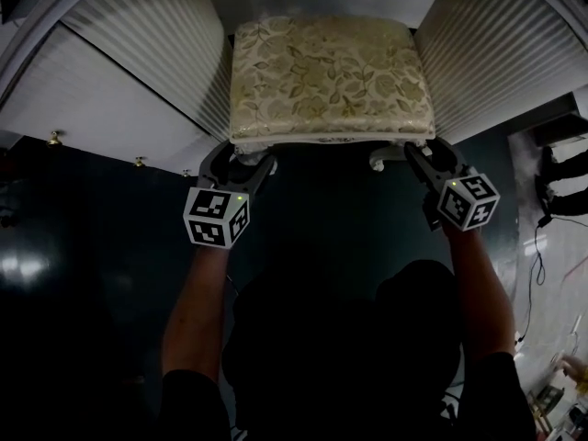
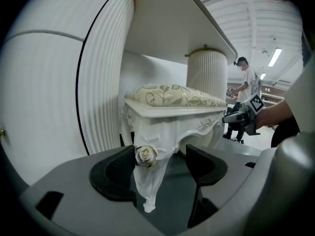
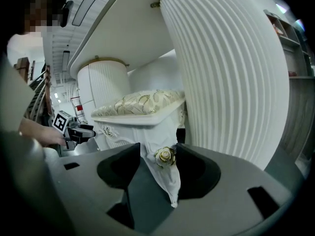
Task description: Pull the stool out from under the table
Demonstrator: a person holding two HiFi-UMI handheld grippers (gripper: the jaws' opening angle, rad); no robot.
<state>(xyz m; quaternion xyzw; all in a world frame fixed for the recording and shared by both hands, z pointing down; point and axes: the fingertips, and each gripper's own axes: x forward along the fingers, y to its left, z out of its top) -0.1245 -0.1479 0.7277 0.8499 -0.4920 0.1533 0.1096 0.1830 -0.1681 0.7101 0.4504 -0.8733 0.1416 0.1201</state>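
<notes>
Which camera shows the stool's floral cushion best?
The head view: it looks straight down on the whole floral cushion. The left and right gripper views show only its side from low down, above the white stool frame.

- Head view is dim: the floor (image 1: 349, 219) and my arms are near black. Only the stool (image 1: 331, 81) and the white bench (image 1: 119, 90) catch overhead light.
- Faint glare patch on the floor, far left.
- Left gripper view and right gripper view are bright and even. A ceiling light (image 2: 274, 57) strip is blown out in the left one.
- I see heavy fisheye bending and black vignette corners in all three.
- Close foreground is soft, the stool sharp.
</notes>
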